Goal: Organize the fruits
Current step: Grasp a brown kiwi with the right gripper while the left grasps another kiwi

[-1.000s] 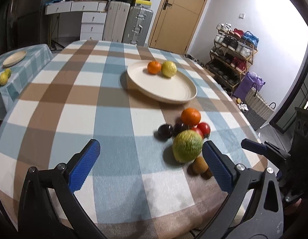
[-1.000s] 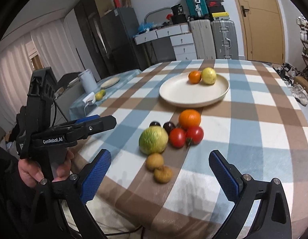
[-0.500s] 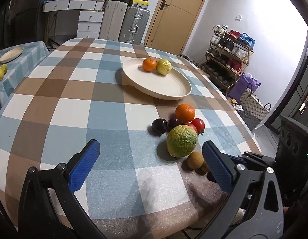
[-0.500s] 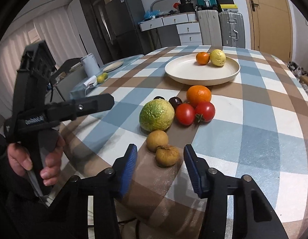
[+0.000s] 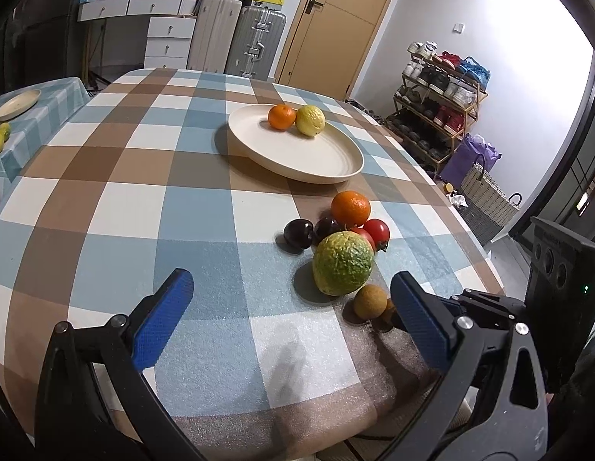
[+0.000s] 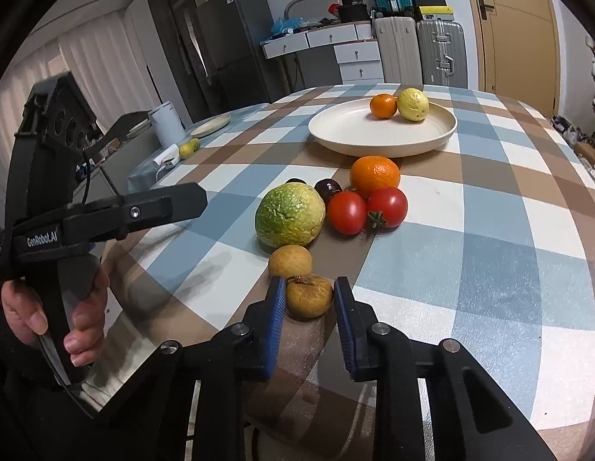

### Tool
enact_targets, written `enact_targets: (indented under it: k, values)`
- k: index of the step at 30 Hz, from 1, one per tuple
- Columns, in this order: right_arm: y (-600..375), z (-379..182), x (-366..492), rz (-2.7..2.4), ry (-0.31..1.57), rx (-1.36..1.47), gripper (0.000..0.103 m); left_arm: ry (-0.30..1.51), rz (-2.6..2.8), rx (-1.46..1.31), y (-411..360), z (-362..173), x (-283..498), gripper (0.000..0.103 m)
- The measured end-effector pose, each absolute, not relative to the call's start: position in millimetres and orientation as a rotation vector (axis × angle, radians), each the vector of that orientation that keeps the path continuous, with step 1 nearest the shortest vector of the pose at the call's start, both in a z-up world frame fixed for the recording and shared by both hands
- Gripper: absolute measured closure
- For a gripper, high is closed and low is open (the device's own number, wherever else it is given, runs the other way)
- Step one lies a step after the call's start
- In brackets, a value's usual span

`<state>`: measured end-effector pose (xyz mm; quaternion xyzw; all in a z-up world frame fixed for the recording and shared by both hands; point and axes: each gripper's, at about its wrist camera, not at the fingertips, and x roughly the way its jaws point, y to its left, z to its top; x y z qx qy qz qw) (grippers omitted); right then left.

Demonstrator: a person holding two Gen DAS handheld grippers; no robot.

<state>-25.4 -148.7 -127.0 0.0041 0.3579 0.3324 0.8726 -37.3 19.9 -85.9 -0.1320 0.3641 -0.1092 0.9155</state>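
This is a lived-in home, a dining area that doubles as storage. A table [image 5: 124,199] under a blue, brown and white checked cloth fills the middle of both views. At the upper right of the left wrist view a shoe rack [image 5: 437,92] crowded with shoes stands by a wooden door [image 5: 336,27]. Hard-shell suitcases [image 6: 418,52] line the far wall beside white drawers [image 6: 357,55], with a grey refrigerator [image 6: 230,44] at the upper left of the right wrist view.
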Motion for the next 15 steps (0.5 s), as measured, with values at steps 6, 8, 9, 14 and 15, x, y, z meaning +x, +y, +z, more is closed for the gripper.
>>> enact_targets:
  k: [6, 8, 9, 14, 15]
  values:
    - [-159, -123, -26, 0.697, 0.725, 0.067, 0.077, 0.758, -0.224, -0.269, 18, -88, -37, 0.001]
    - [-162, -121, -27, 0.695, 0.719, 0.078, 0.077, 0.766, -0.226, -0.269, 16, -88, -37, 0.001]
    - [-163, -120, -27, 0.692, 0.715, 0.084, 0.077, 0.768, -0.231, -0.266, 14, -88, -37, 0.001]
    - [-172, -110, -33, 0.665, 0.668, 0.095, 0.077, 0.802, -0.267, -0.251, -2, -90, -36, 0.001]
    - [-175, -108, -33, 0.657, 0.658, 0.099, 0.077, 0.812, -0.273, -0.246, -6, -91, -36, 0.001]
